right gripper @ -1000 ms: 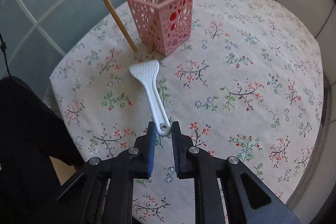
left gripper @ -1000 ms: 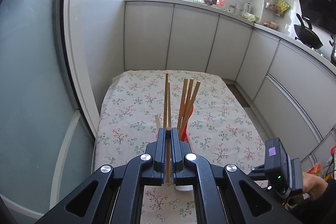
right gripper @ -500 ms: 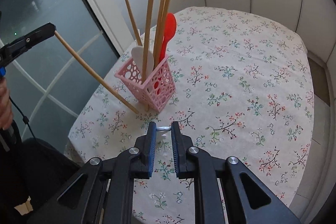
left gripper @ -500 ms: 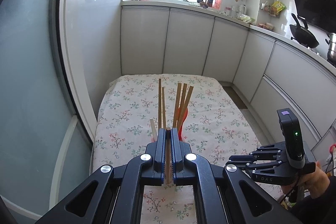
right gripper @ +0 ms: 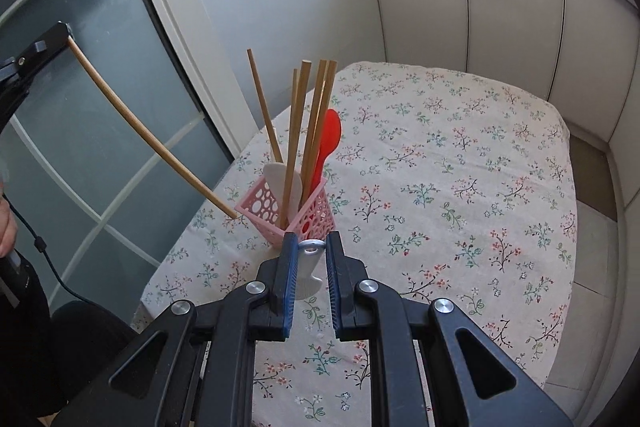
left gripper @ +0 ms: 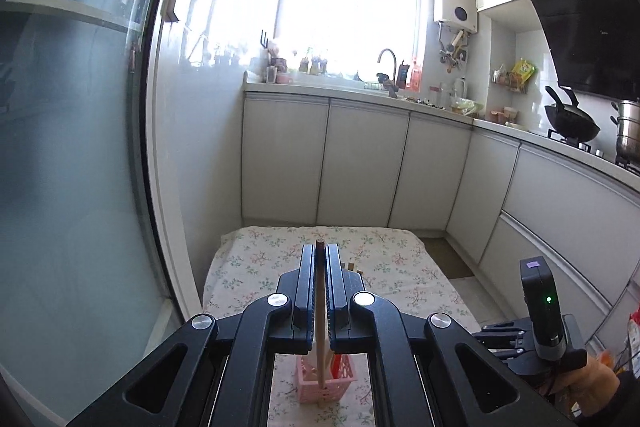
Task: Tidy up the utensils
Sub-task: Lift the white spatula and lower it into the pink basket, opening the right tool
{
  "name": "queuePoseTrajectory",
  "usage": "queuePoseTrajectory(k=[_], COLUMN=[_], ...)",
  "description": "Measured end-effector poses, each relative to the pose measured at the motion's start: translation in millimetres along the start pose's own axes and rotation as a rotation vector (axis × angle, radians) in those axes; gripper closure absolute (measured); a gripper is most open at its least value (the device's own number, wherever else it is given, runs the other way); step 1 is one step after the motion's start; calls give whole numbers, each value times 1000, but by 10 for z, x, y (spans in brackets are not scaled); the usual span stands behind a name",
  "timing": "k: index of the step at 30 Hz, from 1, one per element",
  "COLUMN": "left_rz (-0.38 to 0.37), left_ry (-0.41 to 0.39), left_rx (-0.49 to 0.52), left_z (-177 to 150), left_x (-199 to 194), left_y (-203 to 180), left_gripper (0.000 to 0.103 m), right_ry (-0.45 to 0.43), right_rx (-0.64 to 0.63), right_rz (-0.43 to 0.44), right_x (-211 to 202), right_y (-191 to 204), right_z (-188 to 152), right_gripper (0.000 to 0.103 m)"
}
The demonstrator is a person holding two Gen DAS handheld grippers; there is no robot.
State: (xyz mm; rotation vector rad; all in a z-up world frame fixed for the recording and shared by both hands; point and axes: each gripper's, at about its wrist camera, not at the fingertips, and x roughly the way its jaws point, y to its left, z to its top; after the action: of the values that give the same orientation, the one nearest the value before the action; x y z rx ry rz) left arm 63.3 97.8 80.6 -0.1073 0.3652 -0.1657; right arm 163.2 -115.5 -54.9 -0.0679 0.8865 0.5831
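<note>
A floral-clothed desk [right gripper: 460, 163] is standing in a kitchen beside white cabinets [left gripper: 360, 163]. Left tongs [left gripper: 321, 259] are clenching a wooden chopstick [right gripper: 148, 135] at the pink basket [right gripper: 308, 219]; right tongs [right gripper: 313, 247] are gripping a white spatula [right gripper: 308, 275] just before it.

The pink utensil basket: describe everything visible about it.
The pink utensil basket is a small square holder, seemingly plastic, its walls pierced with round holes. It stands upright on the floral tablecloth near the table's edge by the glass door. Inside stand several wooden chopsticks, a red spoon and a white paddle, all leaning on its rim. The tip of the chopstick held by the left tool sits by its outer corner.
</note>
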Motion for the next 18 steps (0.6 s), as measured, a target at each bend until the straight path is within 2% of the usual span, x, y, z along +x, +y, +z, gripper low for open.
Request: queuePoseTrajectory(k=[4,10,12,18], left_rz=[38,39,39,46], left_ry=[10,6,24,139], left_rx=[24,22,21,17], left_z=[19,23,21,-93], left_x=[230,439,506,866], left_y=[-4,0,-1,37], left_gripper=[99,99,99,99], right_ry=[-16,-66,-83,-126], right_rx=[-2,2,2,11], right_rz=[-4,-2,-3,2], right_x=[-37,-166,-205,-259], right_y=[11,21,27,52], right_z=[70,211,254,383], right_gripper=[88,88,88,88])
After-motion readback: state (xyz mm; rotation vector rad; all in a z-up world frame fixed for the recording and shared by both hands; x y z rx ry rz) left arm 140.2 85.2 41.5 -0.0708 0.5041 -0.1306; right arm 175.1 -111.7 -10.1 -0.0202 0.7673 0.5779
